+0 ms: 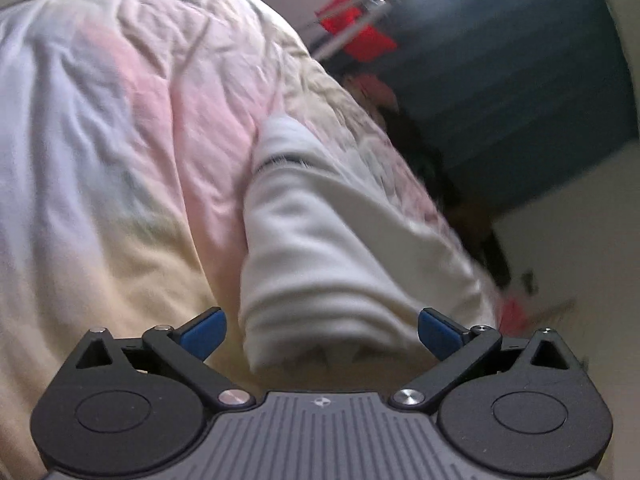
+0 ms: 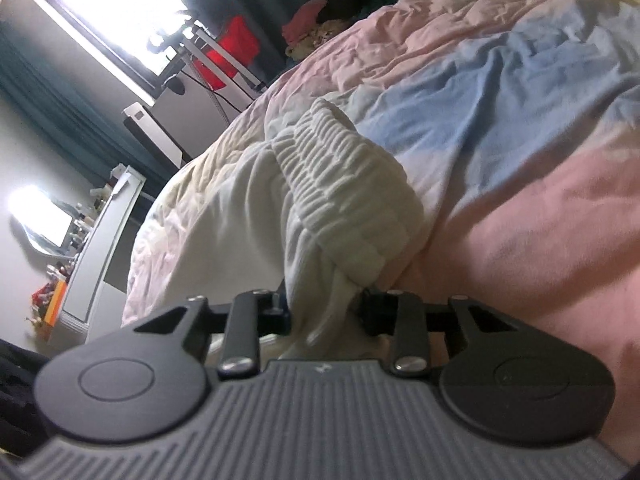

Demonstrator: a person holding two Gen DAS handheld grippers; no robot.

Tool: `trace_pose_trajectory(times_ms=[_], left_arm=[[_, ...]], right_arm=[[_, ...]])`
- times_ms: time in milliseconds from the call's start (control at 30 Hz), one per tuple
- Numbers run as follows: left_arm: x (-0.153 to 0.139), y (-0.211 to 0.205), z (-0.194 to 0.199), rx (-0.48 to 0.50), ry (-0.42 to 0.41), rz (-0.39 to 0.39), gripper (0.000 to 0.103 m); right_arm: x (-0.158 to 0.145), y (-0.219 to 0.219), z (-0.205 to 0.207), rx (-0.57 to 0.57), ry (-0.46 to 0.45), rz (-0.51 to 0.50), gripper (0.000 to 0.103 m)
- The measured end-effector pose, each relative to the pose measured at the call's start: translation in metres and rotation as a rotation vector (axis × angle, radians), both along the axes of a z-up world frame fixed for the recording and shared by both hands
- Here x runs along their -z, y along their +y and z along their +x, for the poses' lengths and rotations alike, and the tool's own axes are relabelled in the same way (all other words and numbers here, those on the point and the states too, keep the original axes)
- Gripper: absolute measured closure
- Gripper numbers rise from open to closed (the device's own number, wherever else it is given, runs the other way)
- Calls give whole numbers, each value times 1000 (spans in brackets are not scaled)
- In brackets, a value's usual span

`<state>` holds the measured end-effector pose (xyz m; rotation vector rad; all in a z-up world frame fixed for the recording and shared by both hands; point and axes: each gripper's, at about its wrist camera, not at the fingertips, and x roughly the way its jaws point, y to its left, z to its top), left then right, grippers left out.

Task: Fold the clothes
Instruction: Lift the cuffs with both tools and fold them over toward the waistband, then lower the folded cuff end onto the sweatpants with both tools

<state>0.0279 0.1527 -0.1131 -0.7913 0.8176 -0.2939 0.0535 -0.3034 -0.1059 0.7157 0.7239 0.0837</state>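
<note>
A white garment [image 1: 320,248] lies on a pastel quilt [image 1: 120,120] on a bed. In the left wrist view its folded end reaches toward my left gripper [image 1: 320,334], whose blue pads [image 1: 204,332] stand wide apart on either side of the cloth without pressing it. In the right wrist view the same white garment [image 2: 224,216] shows a ribbed elastic waistband [image 2: 344,184] draped over the top. My right gripper [image 2: 326,314] is shut on a bunched fold of it just below the waistband. The quilt [image 2: 520,120] spreads pink and blue to the right.
A heap of dark and red clothes [image 2: 344,0] sits at the bed's far edge. Beyond the bed are a rack with a red cloth [image 2: 232,52], a bright window [image 2: 112,8], teal curtains [image 1: 520,80] and a white dresser [image 2: 100,240] with small items.
</note>
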Motion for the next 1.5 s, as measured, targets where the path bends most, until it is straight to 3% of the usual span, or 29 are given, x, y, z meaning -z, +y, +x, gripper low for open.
trace_pose_trajectory(times_ms=[267, 433, 567, 700, 933, 1067, 1233, 1367, 1500], left_arm=[[30, -19, 49, 41, 89, -48, 2], [30, -18, 47, 37, 71, -63, 24], [24, -17, 39, 36, 45, -34, 44], [10, -12, 29, 23, 25, -80, 54], [-63, -35, 50, 55, -49, -131, 57], [-108, -96, 103, 101, -89, -101, 57], [-141, -208, 203, 166, -159, -29, 57], [-133, -294, 273, 220, -207, 25, 57], [-110, -360, 314, 253, -191, 68, 57]], right_arm=[[8, -3, 7, 8, 9, 17, 68], [10, -4, 7, 29, 19, 38, 68], [-5, 7, 3, 8, -27, -25, 69], [-28, 12, -4, 4, -90, -10, 71], [-92, -6, -7, 22, -240, 16, 72], [-127, -47, 11, 87, -300, 39, 72], [-150, -123, 65, 229, -345, 19, 72], [-142, -180, 107, 338, -401, -15, 72], [-110, -225, 146, 432, -396, -118, 72]])
